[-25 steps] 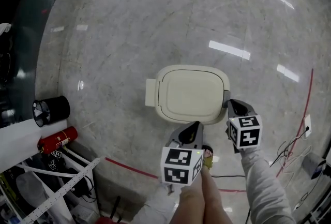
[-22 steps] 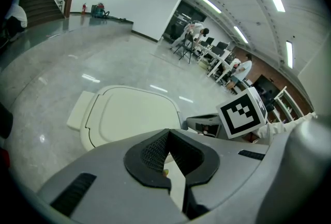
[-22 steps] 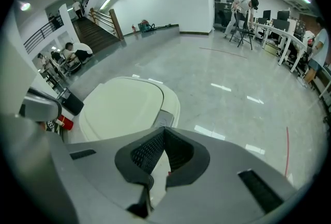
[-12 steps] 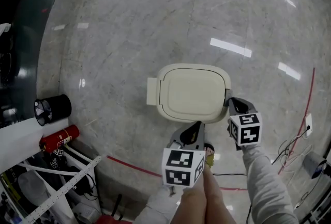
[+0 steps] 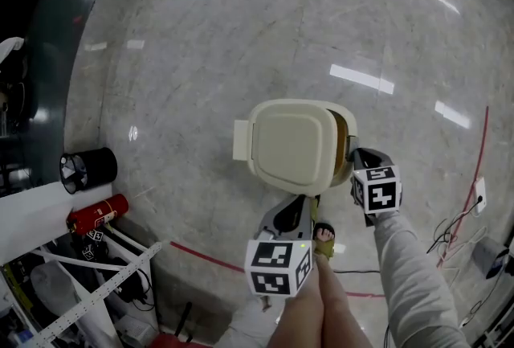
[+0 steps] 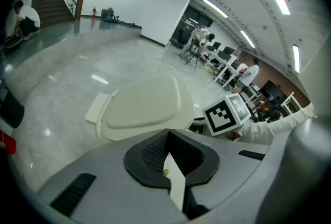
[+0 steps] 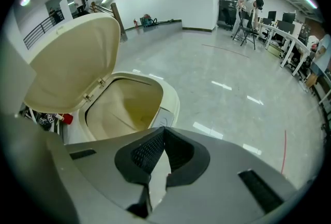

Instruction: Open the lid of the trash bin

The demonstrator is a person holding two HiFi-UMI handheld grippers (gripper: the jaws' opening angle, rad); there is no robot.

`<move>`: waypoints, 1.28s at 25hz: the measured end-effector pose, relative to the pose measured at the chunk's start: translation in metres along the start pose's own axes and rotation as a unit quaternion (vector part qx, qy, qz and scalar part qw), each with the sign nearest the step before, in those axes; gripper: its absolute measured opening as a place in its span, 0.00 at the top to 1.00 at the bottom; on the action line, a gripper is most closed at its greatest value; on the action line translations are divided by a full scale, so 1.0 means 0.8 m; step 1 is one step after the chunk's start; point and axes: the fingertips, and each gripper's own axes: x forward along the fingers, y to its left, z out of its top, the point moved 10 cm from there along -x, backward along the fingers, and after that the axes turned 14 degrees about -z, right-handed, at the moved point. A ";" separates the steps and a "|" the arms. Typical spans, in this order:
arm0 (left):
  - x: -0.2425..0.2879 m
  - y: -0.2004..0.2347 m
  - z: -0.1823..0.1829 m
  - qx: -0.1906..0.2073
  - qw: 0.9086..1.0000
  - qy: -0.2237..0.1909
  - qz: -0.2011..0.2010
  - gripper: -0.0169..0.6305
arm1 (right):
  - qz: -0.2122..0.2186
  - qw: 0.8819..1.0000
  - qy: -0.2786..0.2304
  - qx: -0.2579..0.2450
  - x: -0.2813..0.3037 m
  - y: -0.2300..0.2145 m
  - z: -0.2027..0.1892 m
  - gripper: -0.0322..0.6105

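Looking down through the head view, I saw the trash bin (image 5: 344, 129) standing on the polished floor (image 5: 241, 33). Its lid (image 5: 291, 141) was tilted up, so a strip of the opening showed along its right edge. The right gripper (image 5: 358, 158) sat just beside that edge, and the left gripper (image 5: 300, 203) hung near the bin's near side. A red fire extinguisher (image 5: 95, 214) and a black cylinder (image 5: 88, 169) lay well off to the left.

In the left gripper view, the left gripper (image 6: 166, 158) had its jaws brought together at the tips with nothing between them. Beyond them the lid (image 6: 145, 104) rose pale and slanted, with the right gripper's marker cube (image 6: 227, 114) just to its right.

In the right gripper view, the right gripper (image 7: 159, 158) likewise had its jaws closed and empty. The lid (image 7: 72, 60) stood propped up at the left and the bin's cream interior (image 7: 124, 106) lay bare. I could not tell whether the gripper touched the rim.
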 end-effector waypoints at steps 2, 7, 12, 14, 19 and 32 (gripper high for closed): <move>-0.005 -0.001 0.002 0.000 1.000 -0.005 0.006 0.97 | -0.001 1.000 0.003 -0.001 0.000 0.000 0.000 0.95; -0.019 -0.005 0.002 -0.002 1.000 -0.014 0.017 0.97 | -0.004 1.000 0.005 -0.011 0.001 0.000 0.002 0.95; -0.029 -0.017 -0.011 0.001 1.000 -0.013 0.021 0.97 | -0.006 1.000 0.001 -0.014 0.001 -0.001 0.000 0.95; -0.033 -0.021 -0.017 0.001 1.000 -0.013 0.022 0.97 | -0.006 1.000 -0.001 -0.018 0.001 -0.001 0.000 0.95; -0.037 -0.032 -0.030 -0.002 1.000 -0.015 0.024 0.97 | -0.006 1.000 -0.003 -0.027 0.001 0.001 0.001 0.95; -0.050 -0.057 -0.048 0.011 1.000 -0.019 0.020 0.97 | -0.006 0.999 -0.005 -0.049 -0.030 0.018 -0.010 0.95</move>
